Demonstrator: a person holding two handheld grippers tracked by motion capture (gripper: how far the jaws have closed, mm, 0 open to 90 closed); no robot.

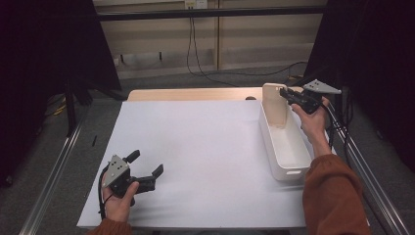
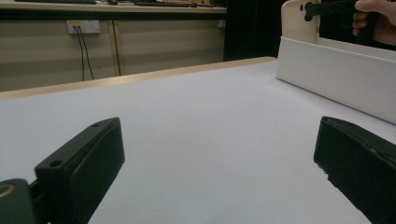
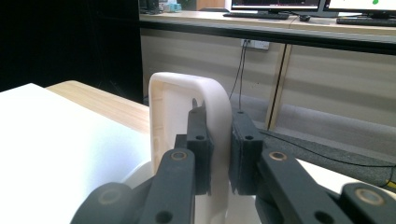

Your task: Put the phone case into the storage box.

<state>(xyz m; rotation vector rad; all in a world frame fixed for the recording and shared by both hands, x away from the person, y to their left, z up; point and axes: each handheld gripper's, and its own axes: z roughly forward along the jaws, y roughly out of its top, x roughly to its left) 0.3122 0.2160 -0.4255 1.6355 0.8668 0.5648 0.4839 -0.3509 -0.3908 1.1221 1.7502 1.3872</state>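
Observation:
A cream plastic lid (image 1: 274, 105) with rounded corners and a raised rim stands upright at the far end of a long white bin (image 1: 268, 142) on the right of the table. My right gripper (image 1: 286, 92) is shut on the lid's top edge. In the right gripper view the two pads (image 3: 201, 140) pinch the rim of the lid (image 3: 187, 93). My left gripper (image 1: 146, 163) rests low over the white sheet at the front left, open with nothing between its fingers. Its view looks across the sheet between its jaws (image 2: 219, 140) toward the bin (image 2: 336, 74) and the lid (image 2: 299, 21).
A white sheet (image 1: 205, 156) covers the table, with a strip of wooden tabletop (image 1: 191, 94) bare at the far edge. Metal rails (image 1: 54, 176) run along both sides. Cables (image 1: 215, 76) lie on the floor beyond, and black curtains stand at the left and right.

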